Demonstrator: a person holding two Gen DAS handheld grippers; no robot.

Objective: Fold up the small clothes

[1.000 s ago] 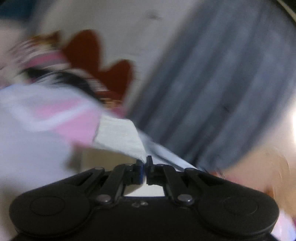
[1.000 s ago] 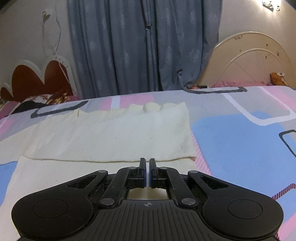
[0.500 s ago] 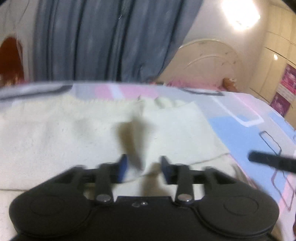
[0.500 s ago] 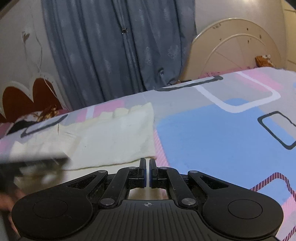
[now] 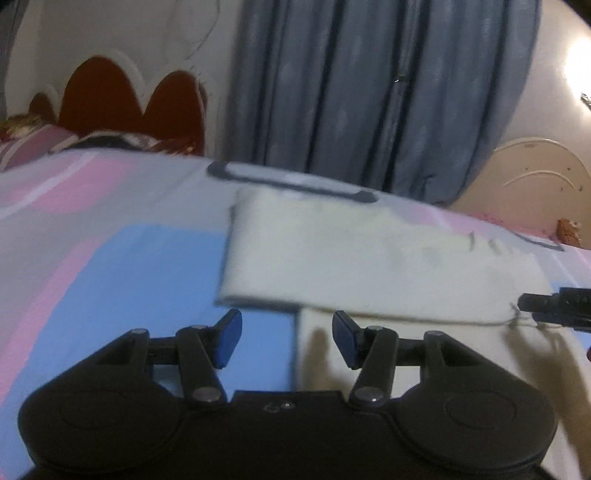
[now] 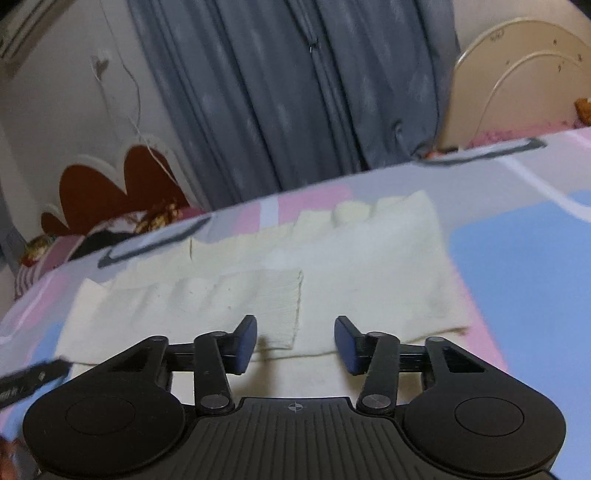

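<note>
Cream cloth (image 6: 369,280) lies part-folded ahead of both tools; left gripper (image 5: 287,343) spread, right gripper (image 6: 295,343) opening, both empty, should pinch near-edge corners evenly.

Blue-grey curtains (image 6: 295,92) hang against a cream wall (image 5: 110,33). A red scalloped headboard (image 6: 110,184) stands left, a cream arched one (image 6: 517,81) right; bright glare (image 5: 580,70), perhaps a lamp.

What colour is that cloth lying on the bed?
Cream, off-white cloth, plain with no pattern; clearest in the right wrist view.
</note>
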